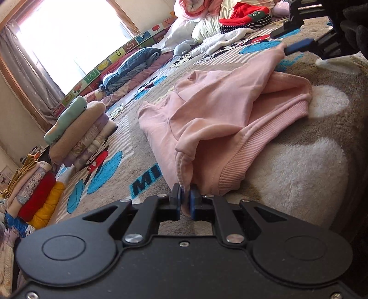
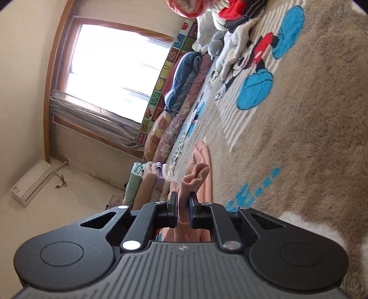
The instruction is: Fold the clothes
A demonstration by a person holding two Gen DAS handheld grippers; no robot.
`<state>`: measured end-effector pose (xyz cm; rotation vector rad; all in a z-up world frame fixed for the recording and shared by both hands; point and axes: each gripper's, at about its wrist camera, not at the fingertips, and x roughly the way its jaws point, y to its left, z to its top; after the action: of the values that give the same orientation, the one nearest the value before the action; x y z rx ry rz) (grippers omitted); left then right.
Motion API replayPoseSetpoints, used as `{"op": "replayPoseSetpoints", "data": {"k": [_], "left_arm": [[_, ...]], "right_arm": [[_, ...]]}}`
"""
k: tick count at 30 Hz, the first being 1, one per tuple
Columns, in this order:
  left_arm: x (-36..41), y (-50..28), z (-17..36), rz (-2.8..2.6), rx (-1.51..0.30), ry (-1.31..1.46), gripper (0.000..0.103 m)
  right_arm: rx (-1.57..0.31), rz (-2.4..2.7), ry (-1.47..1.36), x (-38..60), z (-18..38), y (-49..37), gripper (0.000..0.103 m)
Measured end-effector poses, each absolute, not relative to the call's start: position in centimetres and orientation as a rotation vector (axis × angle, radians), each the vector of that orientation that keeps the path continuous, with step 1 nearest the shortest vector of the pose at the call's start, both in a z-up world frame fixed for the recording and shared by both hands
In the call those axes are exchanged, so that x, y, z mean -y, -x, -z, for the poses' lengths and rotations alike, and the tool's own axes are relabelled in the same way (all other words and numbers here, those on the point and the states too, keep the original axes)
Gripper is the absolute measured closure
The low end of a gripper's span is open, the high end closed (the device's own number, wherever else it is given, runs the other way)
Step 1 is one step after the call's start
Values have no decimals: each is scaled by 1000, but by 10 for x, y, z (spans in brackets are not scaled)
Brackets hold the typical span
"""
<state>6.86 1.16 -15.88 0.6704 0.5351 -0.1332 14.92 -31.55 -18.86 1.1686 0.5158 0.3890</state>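
A pink sweatshirt (image 1: 220,115) lies half folded on the patterned rug (image 1: 299,174). My left gripper (image 1: 185,193) is low over the rug at the garment's near corner and is shut on a pinch of its pink edge. At the top right of the left wrist view, my right gripper (image 1: 285,40) stands at the garment's far raised tip, its jaws apart, with the cloth against only the lower blue pad (image 1: 299,46). In the right wrist view, a pink ribbed cuff (image 2: 184,202) runs loosely between the fingers of the right gripper (image 2: 183,197).
Two stacks of folded clothes (image 1: 80,131) (image 1: 34,195) stand on the rug to the left. Loose clothes, including a red piece (image 1: 243,13), are heaped at the far end. Bedding rolls (image 1: 128,66) line the wall under the window (image 2: 115,69).
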Motion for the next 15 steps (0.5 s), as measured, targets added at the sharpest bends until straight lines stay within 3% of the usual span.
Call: {"op": "replayPoseSetpoints", "data": {"k": [1, 4, 9, 12, 14, 15], "left_arm": [[-11, -69, 159, 132, -537, -676, 97], [-11, -70, 158, 124, -539, -672, 97], [-10, -70, 159, 115, -536, -667, 96], [-7, -67, 161, 109, -532, -676, 96], [-6, -66, 163, 105, -526, -685, 97], [-6, -65, 164, 103, -525, -694, 97]], "right_arm": [[-526, -379, -1178, 315, 191, -148, 48], [-547, -393, -1189, 310, 193, -146, 42], [-620, -416, -1117, 286, 192, -153, 44], [-620, -402, -1047, 271, 190, -161, 55], [-602, -414, -1047, 268, 192, -167, 85], [-597, -423, -1049, 268, 193, -170, 87]]}}
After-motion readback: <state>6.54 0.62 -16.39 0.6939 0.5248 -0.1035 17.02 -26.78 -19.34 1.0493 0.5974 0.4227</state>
